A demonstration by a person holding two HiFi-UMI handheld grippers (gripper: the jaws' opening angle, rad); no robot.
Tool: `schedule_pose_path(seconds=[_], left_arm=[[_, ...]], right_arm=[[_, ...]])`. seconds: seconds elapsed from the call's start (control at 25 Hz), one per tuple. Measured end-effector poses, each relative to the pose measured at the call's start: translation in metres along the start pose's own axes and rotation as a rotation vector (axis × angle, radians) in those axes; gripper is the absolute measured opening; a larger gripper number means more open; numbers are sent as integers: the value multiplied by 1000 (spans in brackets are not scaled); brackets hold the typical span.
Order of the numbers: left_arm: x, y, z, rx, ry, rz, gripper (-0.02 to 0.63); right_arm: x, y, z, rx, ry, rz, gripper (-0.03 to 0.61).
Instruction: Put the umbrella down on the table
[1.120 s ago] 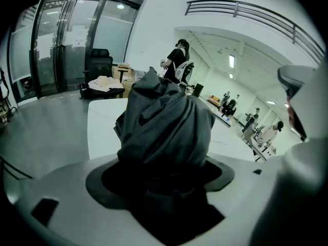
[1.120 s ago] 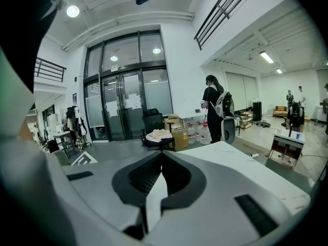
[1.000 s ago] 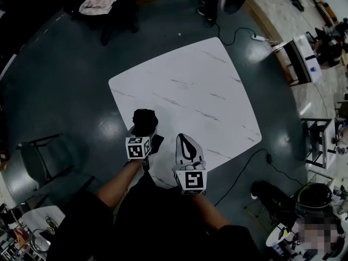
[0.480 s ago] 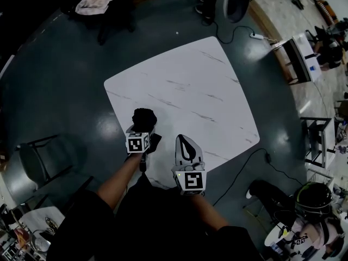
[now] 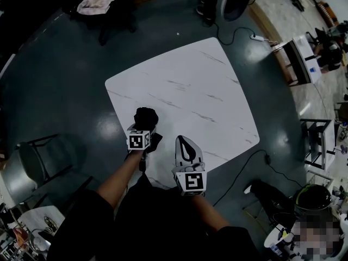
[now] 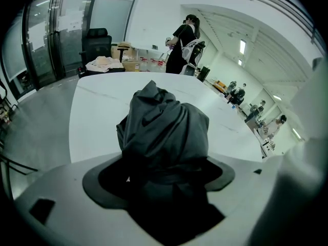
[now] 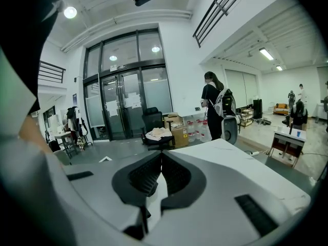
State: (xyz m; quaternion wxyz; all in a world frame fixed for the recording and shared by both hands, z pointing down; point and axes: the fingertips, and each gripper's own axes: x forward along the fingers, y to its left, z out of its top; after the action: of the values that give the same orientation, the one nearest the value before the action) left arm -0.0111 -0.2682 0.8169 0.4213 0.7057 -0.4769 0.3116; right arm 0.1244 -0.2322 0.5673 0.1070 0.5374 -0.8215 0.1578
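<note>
A person stands at the near edge of a white, marble-patterned worktop [image 5: 206, 91] set on a dark floor [image 5: 65, 80], holding a gripper in each hand. The left tongs [image 5: 144, 126] are clamped on a folded black umbrella [image 5: 145, 116], a crumpled bundle of dark fabric that fills the gap between the jaws and sticks out past their tips. The umbrella hangs over the worktop's near-left part, just inside the edge; none of the views shows whether its far end touches the surface. The right tongs [image 5: 187, 141] are pressed together with nothing between them, held just to the right of the umbrella and pointing across the worktop. To my eye the task is only partly along: the umbrella has been brought over the worktop but is not yet set down, so lowering it to rest on the surface and opening the left tongs are both left to do. As for writing, each gripper carries a cube [image 5: 138, 141] with square black-and-white markers, which are patterns, not words. No brand or label can be made out on the umbrella fabric. Sheets of paper [image 7: 130, 101] are stuck on glass doors across the room, too small to read. Another person [image 6: 184, 40] with a backpack stands beyond the worktop's far side.
</note>
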Motion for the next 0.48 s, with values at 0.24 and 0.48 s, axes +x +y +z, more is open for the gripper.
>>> schedule_pose_path(seconds=[0.24,0.48], left_arm=[[-7,-1,1,-9,0,-27,410],[-30,-6,5,34,-50,-65,411]], right_arm=[[-9,7,-6,-9,21,-11,15],[-22,19,-7,-18,10,-22,15]])
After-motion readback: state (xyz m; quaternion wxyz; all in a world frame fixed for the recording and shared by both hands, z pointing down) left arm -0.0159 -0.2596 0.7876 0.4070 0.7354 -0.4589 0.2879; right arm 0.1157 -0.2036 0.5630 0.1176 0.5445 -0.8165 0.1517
